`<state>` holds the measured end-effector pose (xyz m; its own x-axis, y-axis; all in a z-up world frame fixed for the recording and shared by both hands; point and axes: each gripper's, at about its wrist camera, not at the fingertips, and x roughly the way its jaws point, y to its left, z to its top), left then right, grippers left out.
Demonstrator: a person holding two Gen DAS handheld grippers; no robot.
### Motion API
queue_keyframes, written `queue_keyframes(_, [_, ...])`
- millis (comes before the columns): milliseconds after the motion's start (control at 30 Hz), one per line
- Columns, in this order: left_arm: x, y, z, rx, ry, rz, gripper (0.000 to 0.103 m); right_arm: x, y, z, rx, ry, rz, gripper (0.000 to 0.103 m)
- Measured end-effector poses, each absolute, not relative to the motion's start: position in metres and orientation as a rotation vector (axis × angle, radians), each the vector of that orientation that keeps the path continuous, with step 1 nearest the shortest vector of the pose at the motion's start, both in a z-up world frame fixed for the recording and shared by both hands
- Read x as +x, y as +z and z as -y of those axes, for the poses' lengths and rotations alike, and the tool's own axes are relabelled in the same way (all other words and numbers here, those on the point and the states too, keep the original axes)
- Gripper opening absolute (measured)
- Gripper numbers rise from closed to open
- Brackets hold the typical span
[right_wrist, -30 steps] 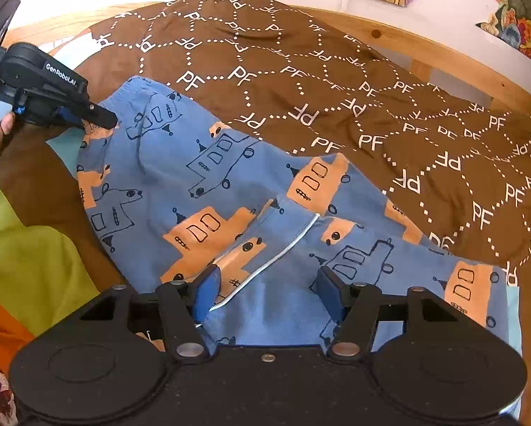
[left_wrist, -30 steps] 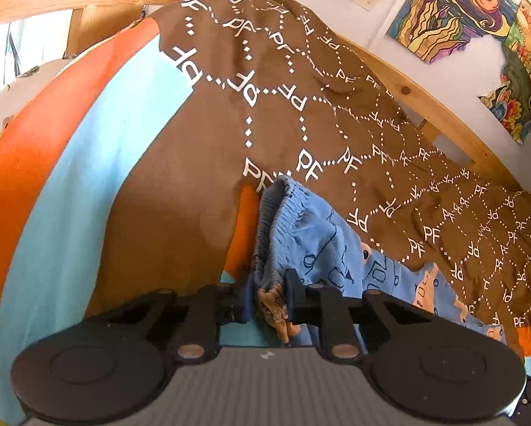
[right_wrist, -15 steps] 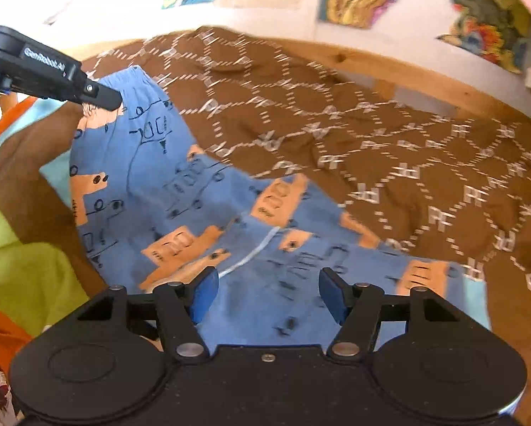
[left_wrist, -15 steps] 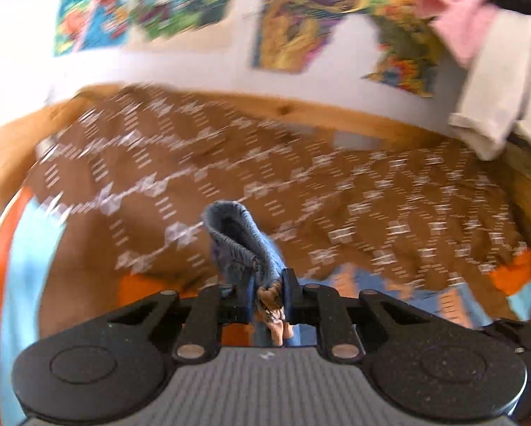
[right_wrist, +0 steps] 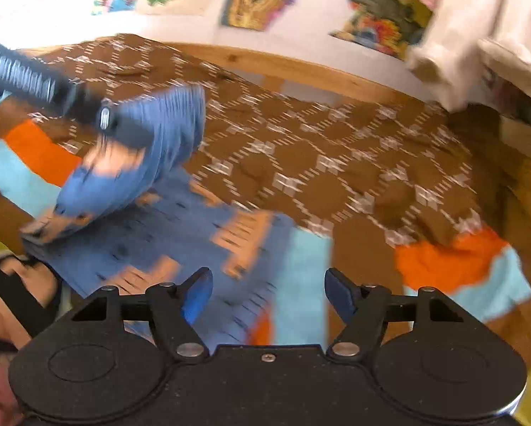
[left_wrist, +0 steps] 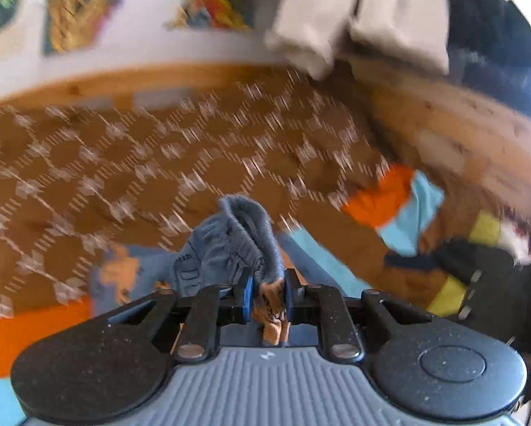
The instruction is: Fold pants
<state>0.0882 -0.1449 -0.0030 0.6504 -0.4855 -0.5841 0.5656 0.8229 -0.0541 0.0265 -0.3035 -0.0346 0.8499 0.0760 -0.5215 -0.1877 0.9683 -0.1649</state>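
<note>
Blue pants (right_wrist: 166,234) with orange vehicle prints lie on the bed, blurred by motion. My left gripper (left_wrist: 265,296) pinches the gathered waistband (left_wrist: 237,245), and the cloth stays between its pads while the jaws are opening slightly. In the right wrist view, the left gripper (right_wrist: 134,135) holds that end lifted and folded over the rest of the pants. My right gripper (right_wrist: 267,293) hovers over the pants' near right edge. Its jaws are opening, with nothing between its blue pads (right_wrist: 194,298).
A brown patterned blanket (right_wrist: 336,149) covers the bed over an orange and light blue sheet (right_wrist: 450,266). A wooden bed rail (right_wrist: 301,67) runs along the wall. Beige clothes (left_wrist: 354,17) hang at the upper right. A hand with a black strap (right_wrist: 17,301) is at the lower left.
The left gripper swung to the right, carrying the waistband up off the bed and over the pants. The right gripper's jaws spread wider and it shifted right.
</note>
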Motion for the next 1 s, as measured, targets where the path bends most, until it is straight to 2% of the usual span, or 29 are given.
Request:
queue_keyframes(67, [0.087,-0.023,0.159,0.177,-0.613,-0.647,0.032,0.023,-0.038,0.318,-0.201,0.102,-0.551,0.073])
queue_keyframes(133, [0.080,-0.035,0.169,0.224,-0.615,-0.665,0.057,0.020,-0.041,0.329,-0.189,0.072,-0.559,0.073])
queue_keyframes(233, [0.062,-0.041,0.167,0.273,-0.637,-0.631,0.066,0.017,-0.044,0.339,-0.169,0.047,-0.563,0.074])
queue_keyframes(300, [0.054,-0.043,0.161,0.307,-0.624,-0.627,0.066,0.020,-0.044,0.341,-0.164,0.045,-0.561,0.075])
queue_keyframes(433, [0.047,-0.050,0.152,0.354,-0.576,-0.634,0.066,0.024,-0.038,0.338,-0.109,0.084,-0.547,0.076])
queue_keyframes(500, [0.046,-0.053,0.149,0.366,-0.564,-0.638,0.065,0.031,-0.033,0.336,-0.043,0.133,-0.541,0.081])
queue_keyframes(833, [0.044,-0.059,0.150,0.402,-0.567,-0.634,0.040,0.089,-0.027,0.323,0.247,0.371,-0.616,0.081])
queue_keyframes(933, [0.046,-0.062,0.149,0.396,-0.565,-0.643,0.033,0.103,-0.032,0.324,0.332,0.379,-0.650,0.075])
queue_keyframes(1000, [0.047,-0.062,0.148,0.391,-0.566,-0.644,0.025,0.111,-0.038,0.327,0.392,0.361,-0.687,0.064])
